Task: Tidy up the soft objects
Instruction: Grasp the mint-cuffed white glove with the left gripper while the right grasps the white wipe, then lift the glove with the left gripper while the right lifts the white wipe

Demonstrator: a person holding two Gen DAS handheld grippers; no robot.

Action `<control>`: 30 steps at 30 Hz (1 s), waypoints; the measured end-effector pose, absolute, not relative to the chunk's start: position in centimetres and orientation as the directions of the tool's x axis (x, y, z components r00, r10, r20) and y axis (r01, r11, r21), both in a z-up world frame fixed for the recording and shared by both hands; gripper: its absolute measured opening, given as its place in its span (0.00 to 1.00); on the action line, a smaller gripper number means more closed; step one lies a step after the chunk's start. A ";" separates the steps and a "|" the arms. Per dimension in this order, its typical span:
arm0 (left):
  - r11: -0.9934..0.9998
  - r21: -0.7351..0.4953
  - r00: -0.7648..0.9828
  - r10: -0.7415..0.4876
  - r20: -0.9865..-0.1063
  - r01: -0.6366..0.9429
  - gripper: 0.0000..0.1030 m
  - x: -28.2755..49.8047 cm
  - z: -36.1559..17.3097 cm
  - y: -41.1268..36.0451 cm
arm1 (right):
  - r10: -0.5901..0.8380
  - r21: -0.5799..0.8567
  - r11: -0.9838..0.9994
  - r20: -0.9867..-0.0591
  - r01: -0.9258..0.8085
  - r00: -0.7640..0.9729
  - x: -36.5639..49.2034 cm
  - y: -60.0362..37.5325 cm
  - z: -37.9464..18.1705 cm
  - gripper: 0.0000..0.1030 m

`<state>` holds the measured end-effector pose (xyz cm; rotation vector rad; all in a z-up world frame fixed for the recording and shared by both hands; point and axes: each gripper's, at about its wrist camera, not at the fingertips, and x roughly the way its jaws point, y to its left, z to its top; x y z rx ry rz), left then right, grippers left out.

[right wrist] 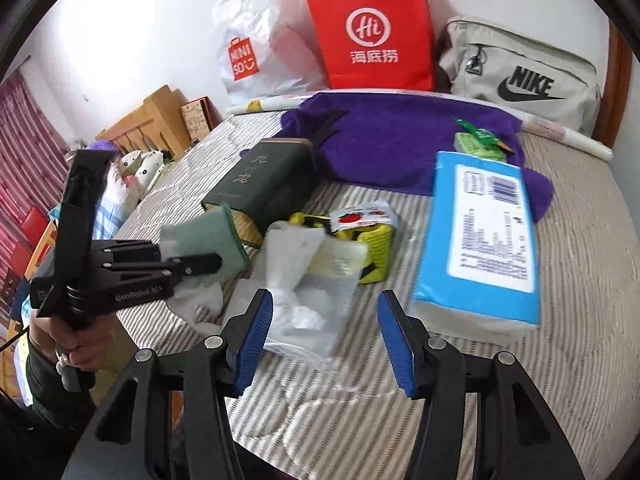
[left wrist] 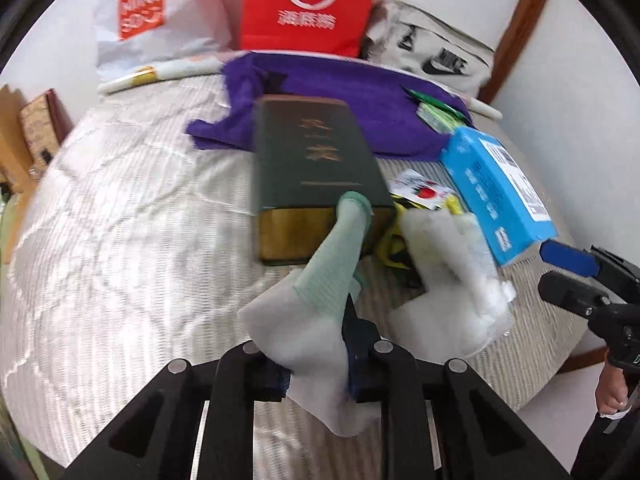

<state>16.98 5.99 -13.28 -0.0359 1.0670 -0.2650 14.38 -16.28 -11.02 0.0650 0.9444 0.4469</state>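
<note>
My left gripper [left wrist: 316, 356] is shut on a white and pale green sock [left wrist: 332, 264], whose green end reaches up against a dark green box [left wrist: 316, 160]. From the right wrist view the left gripper [right wrist: 212, 264] holds the sock [right wrist: 204, 240] just left of that box [right wrist: 260, 180]. The right gripper [right wrist: 326, 336] stands open low over the striped bed cover [right wrist: 560, 360], with a crumpled clear plastic bag [right wrist: 300, 292] lying ahead between its blue pads [right wrist: 256, 336], untouched. A purple towel [right wrist: 400, 136] lies spread at the back.
A blue tissue pack [right wrist: 480, 240] lies right of the plastic bag, with a yellow item [right wrist: 376, 248] and a sauce sachet [right wrist: 360, 216] behind it. Green packets [right wrist: 478, 142] sit on the towel. A red paper bag [right wrist: 372, 32], a white shopping bag [right wrist: 252, 48] and a beige bag [right wrist: 520, 76] line the wall.
</note>
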 end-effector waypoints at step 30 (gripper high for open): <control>0.968 -0.145 0.447 -0.225 -0.866 0.205 0.55 14.1 -15.9 6.2 | 0.338 0.129 0.925 -0.713 -0.358 0.615 9.4 -17.1 -9.9 0.22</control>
